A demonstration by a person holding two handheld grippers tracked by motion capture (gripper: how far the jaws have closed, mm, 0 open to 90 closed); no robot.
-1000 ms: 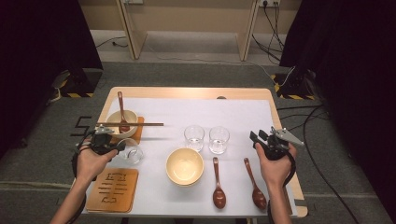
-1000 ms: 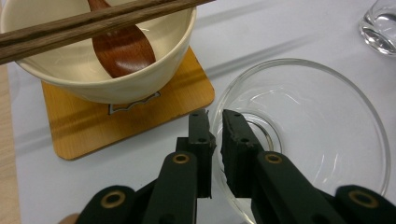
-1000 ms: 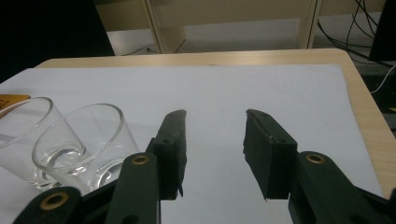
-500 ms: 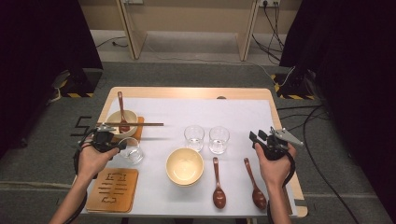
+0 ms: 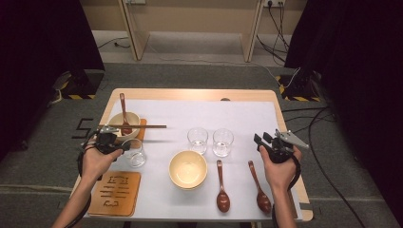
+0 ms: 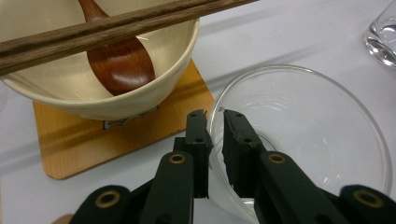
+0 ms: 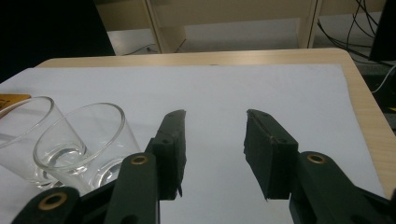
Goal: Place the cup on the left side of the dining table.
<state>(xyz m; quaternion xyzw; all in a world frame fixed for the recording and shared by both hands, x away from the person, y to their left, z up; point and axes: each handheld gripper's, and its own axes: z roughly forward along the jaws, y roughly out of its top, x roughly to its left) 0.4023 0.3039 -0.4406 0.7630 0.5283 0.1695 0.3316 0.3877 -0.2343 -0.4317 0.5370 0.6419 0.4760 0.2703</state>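
2 wooden spoons (image 5: 241,185), carved board (image 5: 115,192)

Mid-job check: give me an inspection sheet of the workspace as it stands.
Surface: white sheet on a wooden table, flat.
Job's things: glass upright beside the coaster under the filled bowl, which holds a spoon with chopsticks across its rim.
Clutter: empty bowl, two glasses, two spoons, carved coaster.
Grippers: left gripper straddles the glass rim, grip uncertain; right gripper open, nothing between its jaws.
Cables: floor cables at the right.
Surroundings: dark curtains, wooden frame behind.
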